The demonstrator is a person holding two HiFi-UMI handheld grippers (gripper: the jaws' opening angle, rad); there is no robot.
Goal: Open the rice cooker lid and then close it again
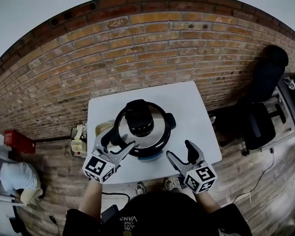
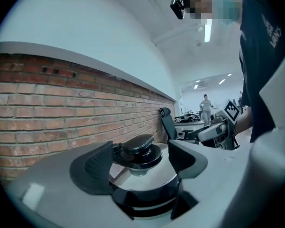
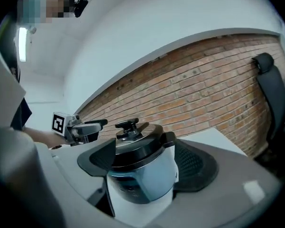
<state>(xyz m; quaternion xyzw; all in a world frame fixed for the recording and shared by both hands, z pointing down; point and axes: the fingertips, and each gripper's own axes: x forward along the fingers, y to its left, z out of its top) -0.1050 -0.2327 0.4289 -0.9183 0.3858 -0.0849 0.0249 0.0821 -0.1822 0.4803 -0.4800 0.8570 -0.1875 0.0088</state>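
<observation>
The rice cooker [image 1: 143, 130] stands in the middle of the white table [image 1: 194, 104], its steel lid [image 1: 157, 132] down and a black knob [image 1: 139, 117] on top. My left gripper [image 1: 115, 144] is open at the cooker's near left side, its fingers close to the lid's rim. My right gripper [image 1: 182, 154] is open a little off the near right side, touching nothing. In the left gripper view the lid and knob [image 2: 138, 146] show between the spread jaws of the left gripper [image 2: 140, 163]. The right gripper view has the whole cooker [image 3: 140, 175] ahead of the right gripper [image 3: 147, 163].
A brick wall [image 1: 137, 48] runs behind the table. A black office chair [image 1: 262, 117] stands to the right. On the floor at the left are a red box [image 1: 18, 141] and some small items [image 1: 78, 141]. A person [image 1: 12, 178] is at the lower left.
</observation>
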